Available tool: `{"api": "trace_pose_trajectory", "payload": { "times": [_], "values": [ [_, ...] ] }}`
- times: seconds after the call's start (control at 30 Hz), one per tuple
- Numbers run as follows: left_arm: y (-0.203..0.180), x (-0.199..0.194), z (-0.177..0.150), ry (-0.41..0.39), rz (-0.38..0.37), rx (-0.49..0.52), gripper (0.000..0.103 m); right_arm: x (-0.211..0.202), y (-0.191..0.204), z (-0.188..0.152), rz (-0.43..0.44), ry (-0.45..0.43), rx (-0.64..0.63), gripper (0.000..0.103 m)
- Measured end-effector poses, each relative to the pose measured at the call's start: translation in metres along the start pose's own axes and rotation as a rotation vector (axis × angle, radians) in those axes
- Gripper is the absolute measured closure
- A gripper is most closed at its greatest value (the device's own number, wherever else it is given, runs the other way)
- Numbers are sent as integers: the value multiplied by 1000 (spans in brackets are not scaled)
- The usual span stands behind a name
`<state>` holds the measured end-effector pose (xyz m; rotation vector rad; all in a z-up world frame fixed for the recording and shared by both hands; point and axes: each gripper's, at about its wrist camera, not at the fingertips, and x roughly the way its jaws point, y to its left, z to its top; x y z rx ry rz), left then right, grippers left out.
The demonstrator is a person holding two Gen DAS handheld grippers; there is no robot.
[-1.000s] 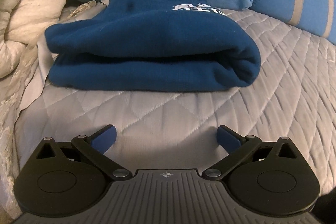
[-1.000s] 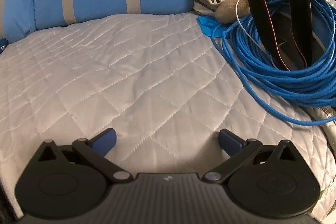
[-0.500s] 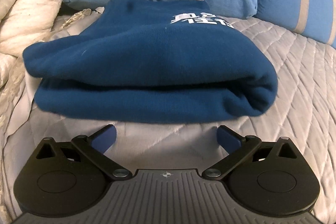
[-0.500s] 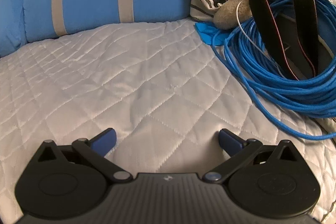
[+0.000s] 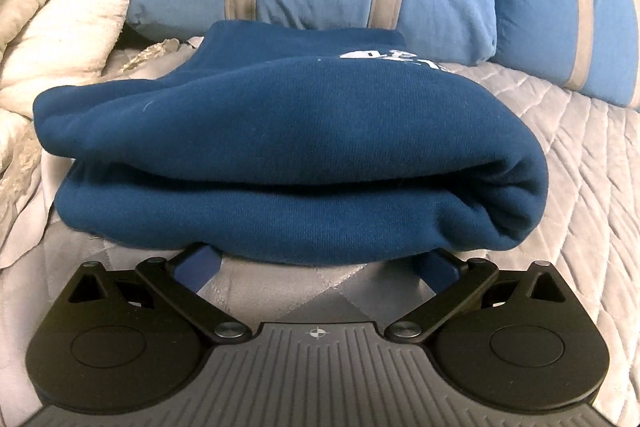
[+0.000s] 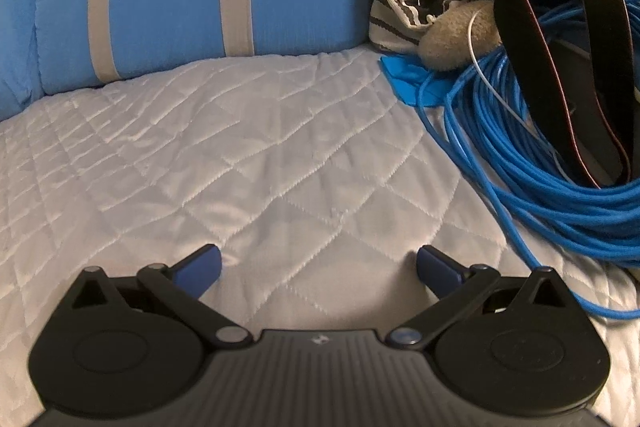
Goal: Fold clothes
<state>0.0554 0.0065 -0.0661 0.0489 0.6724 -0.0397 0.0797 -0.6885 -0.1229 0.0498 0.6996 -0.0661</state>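
Left wrist: hand-held gripper [image 5: 318,259] fingertips under sweatshirt [image 5: 288,151] edge.

Both grippers low, jaws spread wide

The left gripper [image 5: 318,259] points level and forward, fingertips partly hidden — its blue pads [image 5: 200,263] barely show; the right gripper [image 6: 318,267] tilts slightly downward, empty.

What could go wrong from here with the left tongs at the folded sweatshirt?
1. The left tongs are open with their tips tucked under the near edge of the folded navy sweatshirt. Closing may pinch only the bottom layer, so lifting could pull the fold apart.
2. They could also catch the quilted cover beneath.
3. The right tongs are open over bare quilt, near the blue cable coil; a sideways sweep might snag it.
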Motion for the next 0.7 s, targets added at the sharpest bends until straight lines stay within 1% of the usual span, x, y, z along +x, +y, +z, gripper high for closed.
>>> {"api": "trace_pose_trajectory", "payload": {
  "times": [0.07, 0.27, 0.7],
  "values": [
    [0, -1, -3, -20, 3, -4, 0, 2, 0, -1, 2, -17, 6, 1],
    [-2, -1, -4, -35, 15, 0, 0, -2, 3, -10, -13, -81, 11, 1],
    [-4, -3, -6, -50, 23, 3, 0, -4, 3, -13, -15, -96, 12, 1]
  ]
}}
